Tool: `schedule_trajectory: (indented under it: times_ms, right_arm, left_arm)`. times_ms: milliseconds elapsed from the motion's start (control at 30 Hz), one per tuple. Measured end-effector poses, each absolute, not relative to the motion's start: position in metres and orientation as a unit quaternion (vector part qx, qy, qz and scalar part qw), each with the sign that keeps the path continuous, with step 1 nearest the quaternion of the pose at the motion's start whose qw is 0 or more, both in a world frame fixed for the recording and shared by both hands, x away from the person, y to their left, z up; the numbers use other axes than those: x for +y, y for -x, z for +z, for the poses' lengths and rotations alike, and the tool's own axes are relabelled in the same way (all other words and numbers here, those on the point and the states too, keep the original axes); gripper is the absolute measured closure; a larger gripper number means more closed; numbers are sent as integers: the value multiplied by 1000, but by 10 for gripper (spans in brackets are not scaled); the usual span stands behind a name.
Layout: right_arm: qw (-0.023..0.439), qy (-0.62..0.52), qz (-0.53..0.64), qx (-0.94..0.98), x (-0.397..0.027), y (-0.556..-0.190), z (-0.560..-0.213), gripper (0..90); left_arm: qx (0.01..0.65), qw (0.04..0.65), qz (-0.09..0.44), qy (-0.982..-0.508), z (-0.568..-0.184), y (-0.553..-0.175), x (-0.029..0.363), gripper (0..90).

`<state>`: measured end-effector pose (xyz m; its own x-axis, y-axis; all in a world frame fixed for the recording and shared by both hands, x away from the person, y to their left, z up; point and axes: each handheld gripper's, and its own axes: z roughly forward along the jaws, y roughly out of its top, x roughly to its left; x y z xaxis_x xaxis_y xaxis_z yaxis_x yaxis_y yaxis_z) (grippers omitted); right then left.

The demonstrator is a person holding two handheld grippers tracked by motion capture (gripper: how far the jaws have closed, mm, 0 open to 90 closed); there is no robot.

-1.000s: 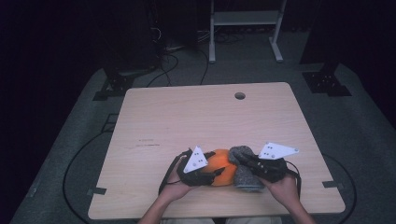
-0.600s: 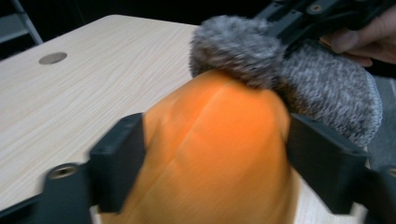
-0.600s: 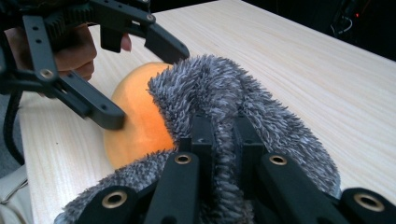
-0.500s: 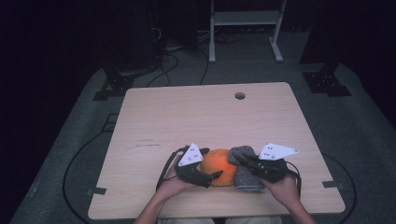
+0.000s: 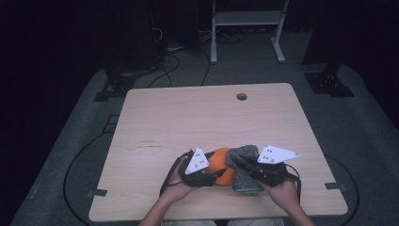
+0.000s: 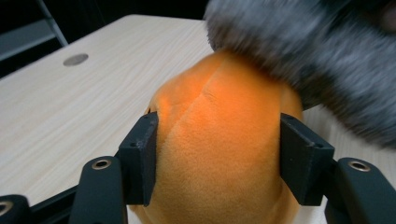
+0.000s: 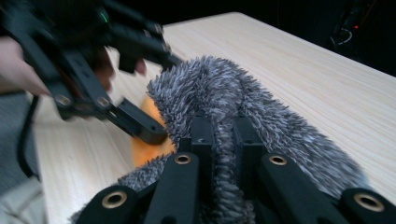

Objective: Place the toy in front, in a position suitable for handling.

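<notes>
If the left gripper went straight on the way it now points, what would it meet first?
The left gripper already has the orange plush between its fingers, which have just been closing; going on, it would likely press into the grey furry cover behind it.

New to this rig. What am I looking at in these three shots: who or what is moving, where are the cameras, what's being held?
No robot arm here: a person holds a two-jaw gripper in each hand. The high view looks down on a wooden table from above the person's side. The other two cameras ride on the grippers and look along their black jaws. The left gripper has its jaws on either side of an orange plush piece, pads against its sides; they have just been closing. The right gripper is shut on a pinch of grey fuzzy fabric, which lies over part of the orange piece. The table also has a small round hole.
</notes>
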<state>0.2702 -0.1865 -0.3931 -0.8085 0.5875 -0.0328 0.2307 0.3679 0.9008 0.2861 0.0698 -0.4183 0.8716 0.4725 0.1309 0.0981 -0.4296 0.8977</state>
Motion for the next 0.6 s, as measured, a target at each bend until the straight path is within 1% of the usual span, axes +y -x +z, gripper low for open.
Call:
schedule_trajectory:
  times_ms: [100, 233, 367, 400, 433, 467, 533, 600]
  right_arm:
    - [173, -271, 497, 806, -194, -279, -402, 814]
    - [175, -302, 484, 803, -204, -285, -408, 813]
    - [178, -266, 505, 801, -190, -273, -395, 813]
    - [186, -255, 495, 809, -183, -271, -397, 814]
    - [186, -255, 495, 809, -183, -271, -397, 814]
    - [186, -255, 491, 812, -183, -273, -399, 814]
    - [171, -263, 494, 811, -187, -276, -403, 814]
    - [168, -266, 490, 813, -190, -277, -406, 814]
  left_arm:
    - [184, 522, 171, -815, -416, -289, 77, 384]
    - [195, 520, 171, -814, -416, -291, 82, 385]
    - [181, 515, 173, -820, -417, -288, 75, 382]
    - [176, 514, 173, -821, -417, -287, 75, 358]
    - [172, 513, 172, -823, -417, -287, 75, 358]
    - [172, 518, 164, -822, -418, -288, 76, 334]
    - [176, 531, 137, -817, -419, -292, 81, 241]
    - [193, 529, 135, -815, -420, -298, 88, 154]
